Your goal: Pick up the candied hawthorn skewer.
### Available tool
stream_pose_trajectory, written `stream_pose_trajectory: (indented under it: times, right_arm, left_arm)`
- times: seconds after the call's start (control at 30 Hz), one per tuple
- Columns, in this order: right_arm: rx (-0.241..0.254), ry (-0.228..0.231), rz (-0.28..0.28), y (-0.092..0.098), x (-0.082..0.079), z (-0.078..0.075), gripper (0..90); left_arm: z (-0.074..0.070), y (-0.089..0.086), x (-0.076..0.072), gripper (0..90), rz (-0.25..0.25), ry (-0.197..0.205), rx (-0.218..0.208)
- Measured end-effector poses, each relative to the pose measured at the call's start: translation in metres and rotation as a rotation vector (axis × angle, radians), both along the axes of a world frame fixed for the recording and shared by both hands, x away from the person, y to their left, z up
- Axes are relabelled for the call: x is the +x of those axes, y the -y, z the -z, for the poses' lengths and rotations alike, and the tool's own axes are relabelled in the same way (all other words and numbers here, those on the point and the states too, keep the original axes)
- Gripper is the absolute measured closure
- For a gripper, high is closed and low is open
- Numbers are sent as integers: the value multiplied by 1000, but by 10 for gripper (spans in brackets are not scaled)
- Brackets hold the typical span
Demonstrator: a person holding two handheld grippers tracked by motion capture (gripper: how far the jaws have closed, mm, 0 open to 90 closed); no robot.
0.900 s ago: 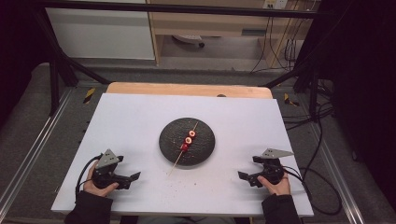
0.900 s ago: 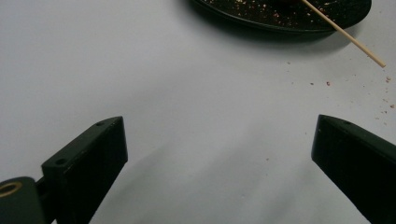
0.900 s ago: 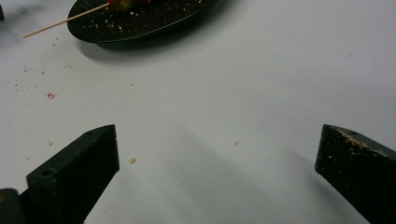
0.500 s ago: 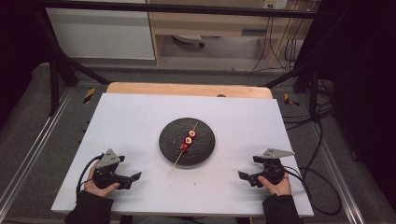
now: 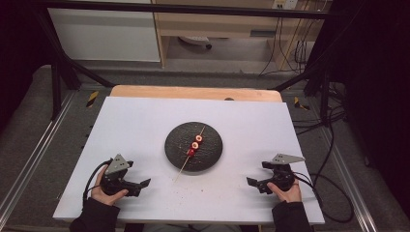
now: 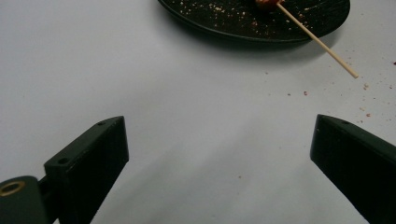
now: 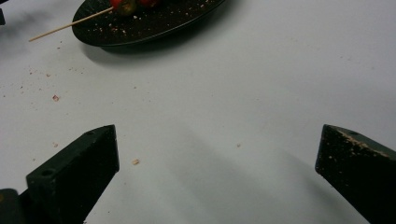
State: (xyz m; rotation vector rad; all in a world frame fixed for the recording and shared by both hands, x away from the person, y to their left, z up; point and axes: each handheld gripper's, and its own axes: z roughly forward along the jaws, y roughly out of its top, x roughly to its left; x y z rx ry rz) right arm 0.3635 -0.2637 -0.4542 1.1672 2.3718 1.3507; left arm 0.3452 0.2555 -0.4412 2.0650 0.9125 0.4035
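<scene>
- Your left hand-held gripper point(image 5: 138, 184) rests on the white bench point(image 5: 145, 121) near its front left corner, jaws spread wide with nothing between them.
- Your right hand-held gripper point(image 5: 255, 183) sits near the front right, jaws likewise spread and empty.
- The black plate point(image 5: 176, 150) lies mid-bench between them, carrying a skewer point(image 5: 183, 166) with red pieces, its bare end overhanging the rim.
- Crumbs point(image 7: 56, 98) dot the bench beside the plate.

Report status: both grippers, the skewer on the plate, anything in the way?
Left gripper open, on the table, holding nothing. Right gripper open, likewise. Skewer lies across black plate, stick end overhanging the near rim. Only crumbs between.
</scene>
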Motion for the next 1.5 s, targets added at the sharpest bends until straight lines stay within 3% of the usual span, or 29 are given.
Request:
stream_pose_trajectory:
  times: [0.4,0.8,1.13,1.5]
  right_arm:
    - [0,1,4,0,0,0,7]
    - [-5,0,5,0,0,-1,7]
    - [-9,1,5,-1,0,-1,7]
    - [-8,0,8,-1,0,-1,7]
  left_arm:
    - [-10,22,0,43,14,-6,6]
    - [-22,61,6,86,27,-28,25]
    - [-25,91,13,218,42,-55,59]
    - [-25,118,31,398,3,-102,40]
